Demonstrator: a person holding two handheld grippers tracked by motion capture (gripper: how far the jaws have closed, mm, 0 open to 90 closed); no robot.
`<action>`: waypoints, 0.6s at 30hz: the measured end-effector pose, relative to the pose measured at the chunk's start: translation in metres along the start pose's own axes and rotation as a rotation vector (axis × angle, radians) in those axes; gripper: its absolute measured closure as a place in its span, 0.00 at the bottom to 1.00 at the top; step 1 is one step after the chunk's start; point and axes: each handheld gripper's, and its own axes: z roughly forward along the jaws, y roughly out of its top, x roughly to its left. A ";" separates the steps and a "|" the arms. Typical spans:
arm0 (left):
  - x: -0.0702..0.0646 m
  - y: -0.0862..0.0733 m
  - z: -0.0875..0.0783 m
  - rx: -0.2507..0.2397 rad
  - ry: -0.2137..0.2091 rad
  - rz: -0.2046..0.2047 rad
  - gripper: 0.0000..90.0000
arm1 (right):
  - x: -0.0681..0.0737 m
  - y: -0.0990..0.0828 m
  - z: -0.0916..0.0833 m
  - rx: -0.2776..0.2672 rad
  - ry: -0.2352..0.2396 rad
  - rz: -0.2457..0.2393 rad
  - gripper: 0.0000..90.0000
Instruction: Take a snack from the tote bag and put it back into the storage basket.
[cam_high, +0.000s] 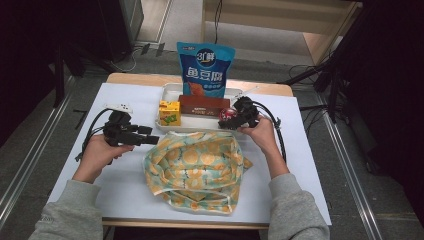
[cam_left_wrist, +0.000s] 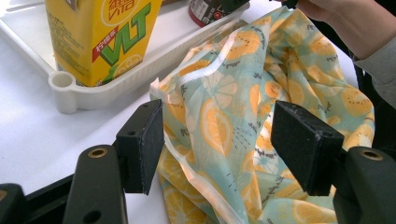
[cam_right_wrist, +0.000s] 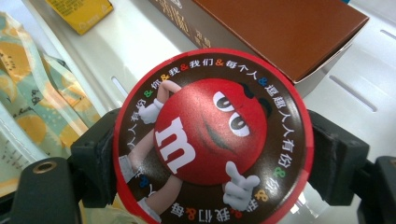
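Starting at the left of the worktop (cam_high: 125, 175), the left hand-held gripper (cam_high: 152, 140) lies level with its jaws spread wide and nothing between the pads; in the left gripper view the folded rim of the patterned bag (cam_left_wrist: 243, 140) sits between them, untouched. That bag (cam_high: 197, 170) is thin, limp film printed with orange slices, lying crumpled at the middle front of the worktop, just before the white tray (cam_high: 170, 92). It is likely light and slippery, and it will sag rather than hold a shape, so the seamed rim nearest the left jaws looks the best place to pinch.

On the tray stand a yellow juice carton (cam_high: 169, 112), a brown box (cam_high: 204, 106) and, leaning behind them, a tall blue snack pouch (cam_high: 205, 70).

At the tray's right end the right hand-held gripper (cam_high: 226, 120) has its jaws set about as far apart as they go, one on either side of a round red candy tub (cam_right_wrist: 212, 140). The pads sit at its wall, though a firm squeeze cannot be confirmed. The tub looks stiff and smooth, probably light, and its round side could slip or roll in the pads; taking it square across the middle seems safest.

Room is tight there: the brown box stands just beside the tub, and the tray lip lies between tub and bag. Upward is open.
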 end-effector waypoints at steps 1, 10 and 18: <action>0.000 0.000 0.000 0.002 0.001 0.001 0.39 | -0.001 0.000 -0.001 -0.007 0.004 0.004 0.21; 0.000 0.000 0.001 0.008 0.002 -0.002 0.39 | 0.000 0.001 -0.005 -0.020 0.002 0.009 0.21; 0.002 0.001 0.001 0.004 -0.006 -0.004 0.39 | 0.004 0.002 -0.011 -0.020 -0.019 0.011 0.21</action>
